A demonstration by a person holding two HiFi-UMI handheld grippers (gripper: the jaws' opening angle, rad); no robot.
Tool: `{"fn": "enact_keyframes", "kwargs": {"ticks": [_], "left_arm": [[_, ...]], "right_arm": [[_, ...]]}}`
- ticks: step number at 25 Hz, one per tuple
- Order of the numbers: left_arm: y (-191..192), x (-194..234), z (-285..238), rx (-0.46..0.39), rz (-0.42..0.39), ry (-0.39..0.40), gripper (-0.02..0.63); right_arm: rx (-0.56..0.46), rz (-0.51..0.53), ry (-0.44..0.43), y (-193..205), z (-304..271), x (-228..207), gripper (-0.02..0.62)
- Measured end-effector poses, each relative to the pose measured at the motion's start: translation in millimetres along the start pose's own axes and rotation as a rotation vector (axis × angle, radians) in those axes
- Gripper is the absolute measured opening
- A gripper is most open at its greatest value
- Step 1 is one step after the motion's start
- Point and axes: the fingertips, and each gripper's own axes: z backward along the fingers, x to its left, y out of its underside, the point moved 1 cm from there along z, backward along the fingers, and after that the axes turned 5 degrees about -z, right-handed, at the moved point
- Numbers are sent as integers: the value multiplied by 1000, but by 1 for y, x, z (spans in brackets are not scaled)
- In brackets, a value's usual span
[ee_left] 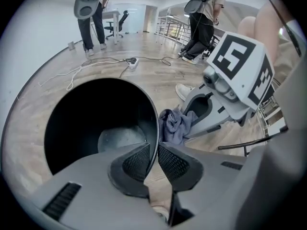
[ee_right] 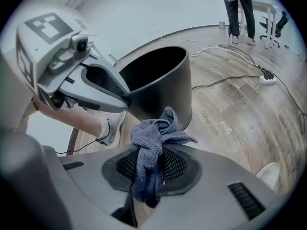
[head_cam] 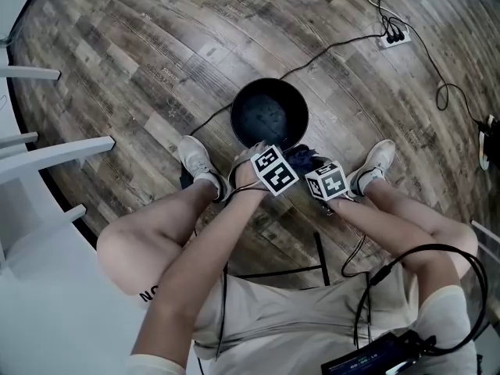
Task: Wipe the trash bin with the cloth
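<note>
A round black trash bin [head_cam: 269, 114] stands on the wooden floor between the person's feet. My left gripper [ee_left: 152, 162] is shut on the bin's near rim [ee_left: 156, 128], one pad inside the wall and one outside. In the right gripper view the bin [ee_right: 158, 83] sits just ahead with the left gripper [ee_right: 125, 96] clamped on its edge. My right gripper [ee_right: 152, 166] is shut on a blue-grey cloth [ee_right: 152, 147] that bunches above the pads and hangs below them. In the head view the cloth [head_cam: 305, 160] shows beside the bin's near right side.
Black cables [head_cam: 344, 41] run across the floor to a power strip [head_cam: 394, 36] at the far right. White furniture [head_cam: 47, 158] stands at the left. The person's shoes [head_cam: 197, 159] flank the bin. Other people [ee_left: 91, 13] stand far off.
</note>
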Motion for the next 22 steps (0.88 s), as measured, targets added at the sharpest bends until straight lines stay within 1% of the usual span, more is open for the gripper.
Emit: {"fn": "enact_keyframes", "kwargs": {"ticks": [2,4,9,12,14,17,22], "left_arm": [[-2,-1,2,-34,-1,22,58],[1,-3,6,-50,-17,38,63],[21,4,15,0,-131,-3,86],[33,10,19,28,-187,-5,96],[40,13,19,39,-206,1,95],[42,14,17,40,-213,11,95],[39,14,15,60,-265,4,92]], "right_arm": [[-13,-10,-7,-4,11,4,77],[-30,-25,-15,-8,21,9,77],[-53,-83,-39,-13,32,25,77],[-58,-113,-60,-14,34,38,77],[-66,-133,-73,-16,34,48,77],[-78,-150,-87,-21,33,58,77],[-75,-163,-76,-31,18,57,77]]}}
